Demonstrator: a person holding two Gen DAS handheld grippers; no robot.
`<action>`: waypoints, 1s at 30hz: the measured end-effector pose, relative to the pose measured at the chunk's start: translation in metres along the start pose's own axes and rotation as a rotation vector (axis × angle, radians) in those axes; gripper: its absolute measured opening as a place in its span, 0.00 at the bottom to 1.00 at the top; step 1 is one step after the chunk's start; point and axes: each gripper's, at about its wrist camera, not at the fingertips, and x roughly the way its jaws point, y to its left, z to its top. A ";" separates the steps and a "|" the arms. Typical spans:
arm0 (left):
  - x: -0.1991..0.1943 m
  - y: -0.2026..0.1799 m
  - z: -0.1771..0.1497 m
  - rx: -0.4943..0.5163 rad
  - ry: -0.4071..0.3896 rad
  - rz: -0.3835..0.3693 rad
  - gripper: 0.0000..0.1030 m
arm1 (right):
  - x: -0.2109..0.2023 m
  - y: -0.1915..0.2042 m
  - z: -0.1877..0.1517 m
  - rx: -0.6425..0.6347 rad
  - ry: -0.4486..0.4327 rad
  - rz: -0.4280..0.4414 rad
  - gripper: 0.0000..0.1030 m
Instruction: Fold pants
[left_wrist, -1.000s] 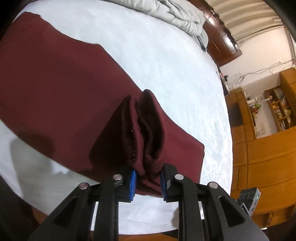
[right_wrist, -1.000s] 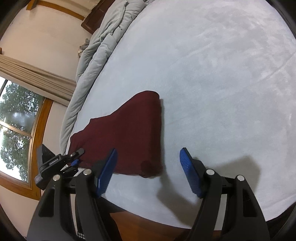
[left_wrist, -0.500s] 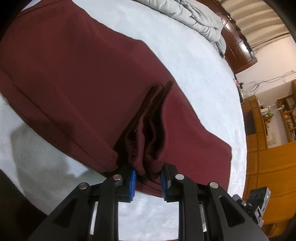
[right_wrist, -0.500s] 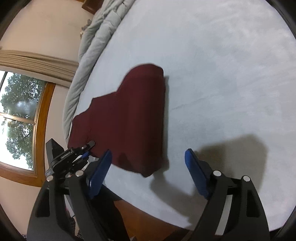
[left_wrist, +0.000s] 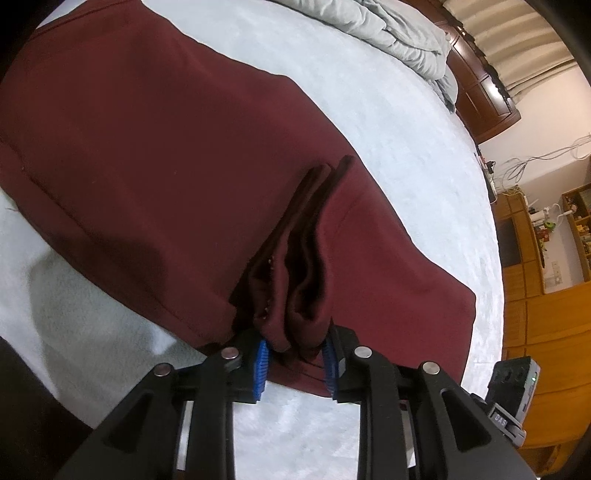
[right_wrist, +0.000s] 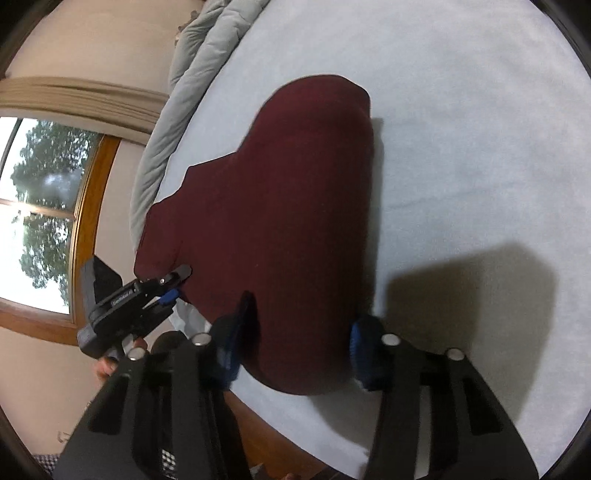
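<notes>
My left tongs (left_wrist: 295, 363) pinch the pants (left_wrist: 166, 155); right tongs (right_wrist: 295, 350), just closing, straddle their soft, limp near edge.

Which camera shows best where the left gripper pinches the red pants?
The left wrist view: the left gripper fills the foreground, its jaws squeezing a bunched fold of the red pants. The right wrist view shows it only small and sideways at the pants' left edge, with the pinch itself hard to see.
</notes>
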 end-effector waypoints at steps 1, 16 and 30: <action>0.000 -0.001 0.000 0.003 0.001 0.004 0.25 | -0.006 0.002 -0.001 0.006 -0.006 0.020 0.35; 0.032 -0.069 -0.033 0.181 0.011 0.069 0.38 | -0.148 -0.024 -0.015 -0.036 -0.225 -0.094 0.00; -0.028 -0.117 -0.022 0.291 -0.187 0.020 0.44 | -0.064 0.038 0.002 -0.171 -0.084 -0.125 0.13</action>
